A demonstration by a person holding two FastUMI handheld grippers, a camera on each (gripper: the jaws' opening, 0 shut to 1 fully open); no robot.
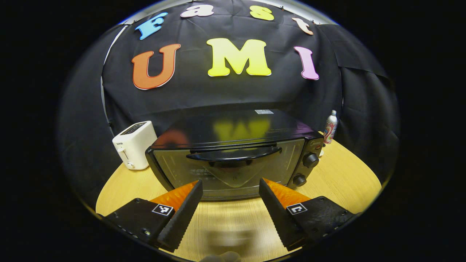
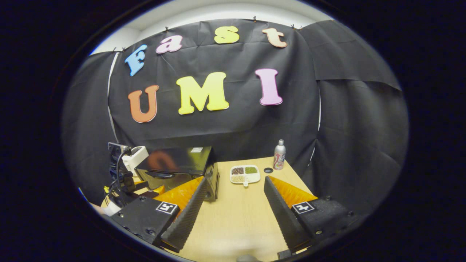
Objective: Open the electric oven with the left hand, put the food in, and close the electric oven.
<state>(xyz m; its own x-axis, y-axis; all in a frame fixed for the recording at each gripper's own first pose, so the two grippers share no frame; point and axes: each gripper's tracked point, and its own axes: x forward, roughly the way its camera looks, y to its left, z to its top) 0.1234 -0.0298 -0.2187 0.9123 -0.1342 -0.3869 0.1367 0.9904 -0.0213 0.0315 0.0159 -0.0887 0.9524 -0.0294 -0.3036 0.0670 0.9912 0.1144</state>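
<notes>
A staged recording booth made up as a small kitchen corner: black cloth (image 2: 225,123) hangs as the walls around a light wooden table (image 2: 240,214), which carries an electric oven (image 1: 233,160), a white toaster (image 1: 134,144), a divided food tray (image 2: 245,174) and a bottle (image 2: 279,155).

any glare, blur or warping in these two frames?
Left gripper view: the oven top and glass door mirror the wall, the table edge bows under fisheye, and the near tabletop between the left gripper is smeared. Right gripper view: even light, sharp food tray, curved edges.
</notes>
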